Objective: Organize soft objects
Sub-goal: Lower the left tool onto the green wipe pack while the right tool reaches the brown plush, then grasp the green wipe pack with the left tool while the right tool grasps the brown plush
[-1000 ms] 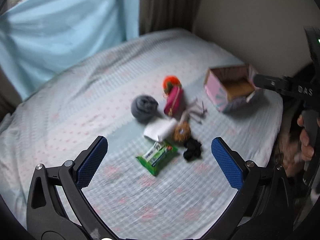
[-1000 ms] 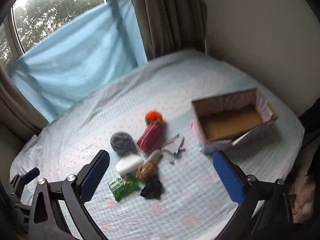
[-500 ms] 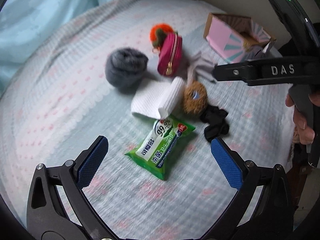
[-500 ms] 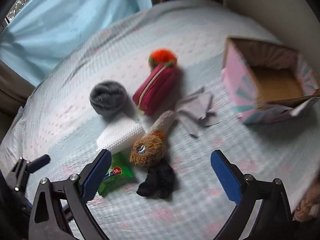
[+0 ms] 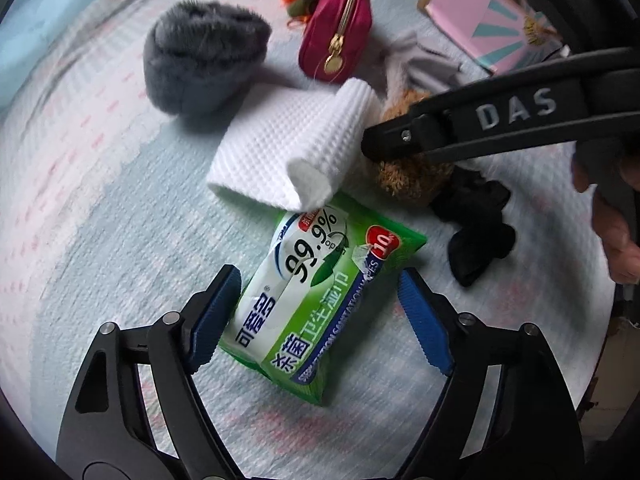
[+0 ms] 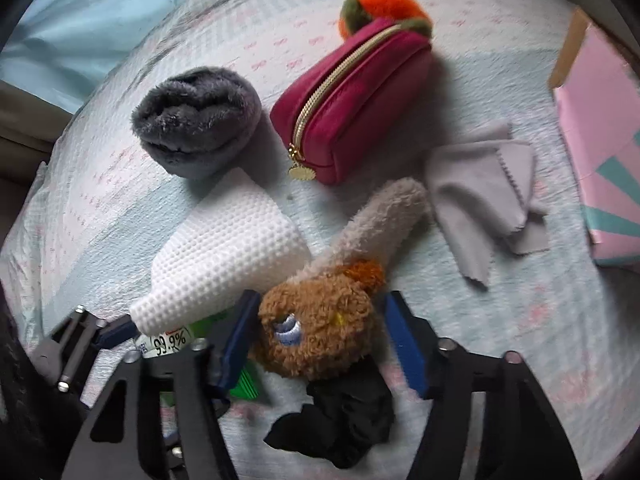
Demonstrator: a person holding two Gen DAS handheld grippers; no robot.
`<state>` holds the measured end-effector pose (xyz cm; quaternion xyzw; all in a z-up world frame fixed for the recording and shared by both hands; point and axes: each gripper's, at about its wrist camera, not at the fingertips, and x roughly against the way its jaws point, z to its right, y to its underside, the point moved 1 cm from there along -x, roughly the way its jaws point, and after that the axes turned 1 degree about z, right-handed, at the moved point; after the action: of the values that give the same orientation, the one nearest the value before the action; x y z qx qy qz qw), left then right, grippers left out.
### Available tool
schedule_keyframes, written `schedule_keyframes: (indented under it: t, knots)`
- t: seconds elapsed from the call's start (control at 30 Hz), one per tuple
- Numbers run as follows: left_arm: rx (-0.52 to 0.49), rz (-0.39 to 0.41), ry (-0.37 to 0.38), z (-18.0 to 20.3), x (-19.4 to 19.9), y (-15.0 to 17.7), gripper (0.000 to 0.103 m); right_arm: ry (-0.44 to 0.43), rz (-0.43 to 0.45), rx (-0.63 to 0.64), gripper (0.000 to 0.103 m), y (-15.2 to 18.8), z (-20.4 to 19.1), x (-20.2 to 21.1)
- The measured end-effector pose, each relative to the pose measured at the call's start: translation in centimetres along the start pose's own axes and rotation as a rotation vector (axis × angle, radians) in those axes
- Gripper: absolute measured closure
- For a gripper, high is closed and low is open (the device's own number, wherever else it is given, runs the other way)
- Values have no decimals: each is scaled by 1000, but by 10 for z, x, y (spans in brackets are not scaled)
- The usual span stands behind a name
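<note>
Soft things lie on a bed. My left gripper (image 5: 320, 316) is open, its jaws on either side of a green wet-wipes pack (image 5: 316, 296). My right gripper (image 6: 324, 344) is open around a brown plush toy (image 6: 320, 320) with a grey tail; it also shows in the left wrist view (image 5: 412, 176), partly behind the right gripper's arm. A white waffle cloth (image 6: 228, 256) lies beside the toy and overlaps the pack (image 5: 288, 148). A black cloth (image 6: 340, 412) lies under the toy.
A grey fluffy bundle (image 6: 196, 120), a magenta zip pouch (image 6: 356, 104), an orange pompom (image 6: 384, 4) and a grey cloth (image 6: 488, 196) lie further back. A pink open box (image 6: 600, 148) stands at the right. A light blue curtain (image 6: 100, 4) hangs at the far left.
Both grippers have come down close to the bed. The left now straddles the wipes pack and the right straddles the brown plush toy; both jaws have narrowed.
</note>
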<state>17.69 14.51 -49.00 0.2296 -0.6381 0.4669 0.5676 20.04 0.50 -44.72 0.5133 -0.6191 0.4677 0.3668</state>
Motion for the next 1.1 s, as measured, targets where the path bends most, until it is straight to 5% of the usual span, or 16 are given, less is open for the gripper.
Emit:
schedule_keyframes:
  t: [0.1, 0.33, 0.7, 1.1]
  knots:
    - [-2, -17, 13, -3, -5, -4, 48, -11, -4, 1, 56, 1, -1, -1]
    - [-32, -9, 16, 3, -4, -9, 66, -14, -1, -5, 64, 0, -4, 0]
    - [-8, 28, 33, 14, 35, -2, 67, -22, 10, -83, 64, 12, 1, 33]
    - [110, 95, 1, 12, 133, 13, 67, -22, 117, -73, 64, 36, -24, 126]
